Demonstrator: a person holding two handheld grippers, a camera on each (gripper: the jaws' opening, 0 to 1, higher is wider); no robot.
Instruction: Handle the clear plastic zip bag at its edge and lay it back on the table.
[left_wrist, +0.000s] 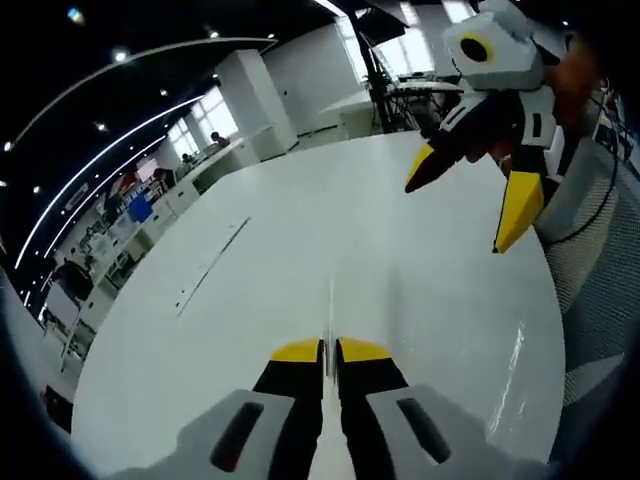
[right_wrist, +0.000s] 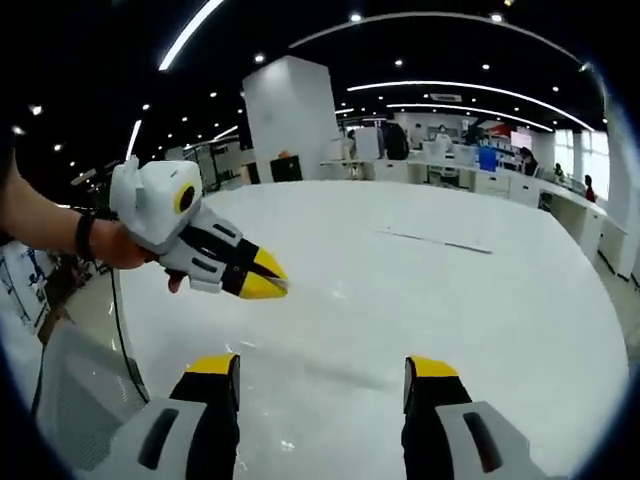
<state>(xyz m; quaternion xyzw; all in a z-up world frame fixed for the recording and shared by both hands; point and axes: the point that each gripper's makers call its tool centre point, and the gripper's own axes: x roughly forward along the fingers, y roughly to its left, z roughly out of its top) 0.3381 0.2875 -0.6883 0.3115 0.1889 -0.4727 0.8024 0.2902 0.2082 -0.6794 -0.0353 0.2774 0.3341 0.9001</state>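
Bag (left_wrist: 329, 305) is barely made out: a thin pale strip seen edge-on in the left gripper view, running forward from between the left gripper's jaws over the near middle of the table (left_wrist: 250, 300). Its outline can't be traced in the right gripper view.

Left gripper (left_wrist: 330, 348): jaws pressed together, apparently pinched on that bag edge. In the right gripper view it is seen at left (right_wrist: 270, 283), held just above the table (right_wrist: 480, 310) by a hand (right_wrist: 118, 245), yellow tips closed to a point.

Right gripper (right_wrist: 322, 365): jaws held wide apart, nothing between them, low over the near table edge. In the left gripper view it is seen at upper right (left_wrist: 452, 218), raised clear of the table, jaws spread, well apart from the left gripper.

Table is white and glossy; a thin dark line (left_wrist: 212, 262) is marked across it further out. A mesh chair (left_wrist: 600, 270) is seen just beside the table's right edge. Desks and a white pillar (right_wrist: 288, 120) are seen far behind.
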